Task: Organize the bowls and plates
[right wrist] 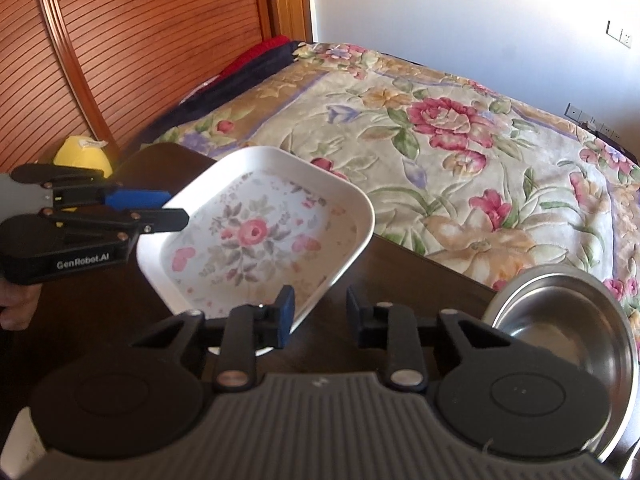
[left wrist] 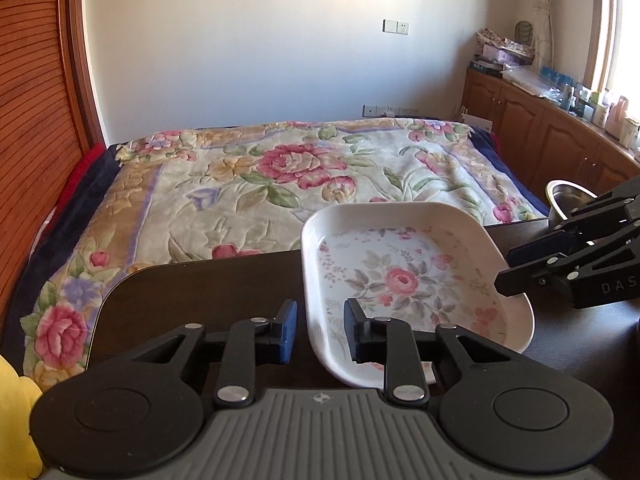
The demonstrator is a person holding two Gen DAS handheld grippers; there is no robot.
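Left wrist view: one floral plate (left wrist: 416, 280) is seen on the dark counter (left wrist: 200, 292), centre right, with one steel bowl (left wrist: 568, 196) behind. Both grippers, left (left wrist: 320, 330) and right (right wrist: 320, 314), are held apart, empty, straddling the plate's rim.

A bedroom with a big flowery bed and a dark table.

The dark table (left wrist: 192, 292) sits near, and the bed lies just behind it at 12 o'clock. A blanket (left wrist: 288, 168) with pink roses and green leaves covers the bed. A brown wooden slatted door (left wrist: 32, 92) stands at 9 o'clock, with something red and dark blue (right wrist: 256, 60) bunched at its foot. A yellow thing (right wrist: 82, 154) peeks out by the table's edge at 9 o'clock. Brown wooden cupboards (left wrist: 532, 128) run along at 2 o'clock, with bottles and boxes (left wrist: 600, 108) on top. A white wall (left wrist: 260, 40) with a switch (left wrist: 396, 27) is far behind.
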